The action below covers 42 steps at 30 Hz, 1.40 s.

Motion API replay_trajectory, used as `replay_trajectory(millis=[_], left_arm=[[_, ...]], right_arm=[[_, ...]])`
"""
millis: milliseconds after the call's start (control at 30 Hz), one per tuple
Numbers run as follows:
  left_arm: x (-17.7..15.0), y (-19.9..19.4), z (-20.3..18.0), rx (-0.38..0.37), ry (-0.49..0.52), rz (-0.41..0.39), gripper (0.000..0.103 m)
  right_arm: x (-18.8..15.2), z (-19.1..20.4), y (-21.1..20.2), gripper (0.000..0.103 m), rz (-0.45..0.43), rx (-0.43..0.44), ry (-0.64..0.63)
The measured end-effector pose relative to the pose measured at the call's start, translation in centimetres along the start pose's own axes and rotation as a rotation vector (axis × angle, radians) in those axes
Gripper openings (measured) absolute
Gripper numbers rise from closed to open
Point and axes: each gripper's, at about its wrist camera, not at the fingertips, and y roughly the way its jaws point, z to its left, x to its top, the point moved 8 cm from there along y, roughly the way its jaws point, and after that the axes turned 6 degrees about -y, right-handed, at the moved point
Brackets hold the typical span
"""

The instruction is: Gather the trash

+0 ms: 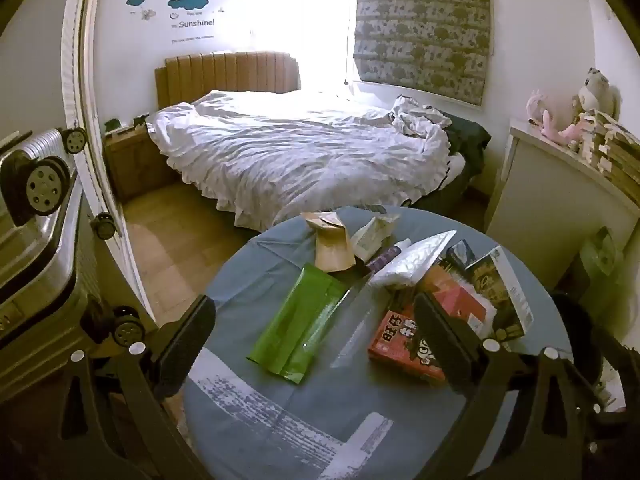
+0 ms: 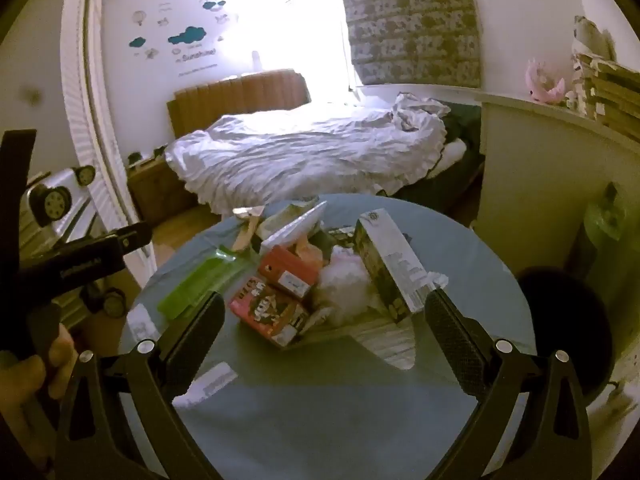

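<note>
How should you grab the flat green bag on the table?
Probably by its near short end. The green bag lies flat on the round table, its long side running away, with bare tabletop around that end. Come in low from the front with the open left gripper and pinch the thin edge.
</note>
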Motion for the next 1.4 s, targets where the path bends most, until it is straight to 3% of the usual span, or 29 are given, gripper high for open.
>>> replay_trajectory(millis=[1400], left_arm=[[-1.3,1.4,-0.1,-0.026,-0.008,0.045,0.098]], right_arm=[[-1.1,-1.0,0.7,0.099,0.040,-0.003,0.059]])
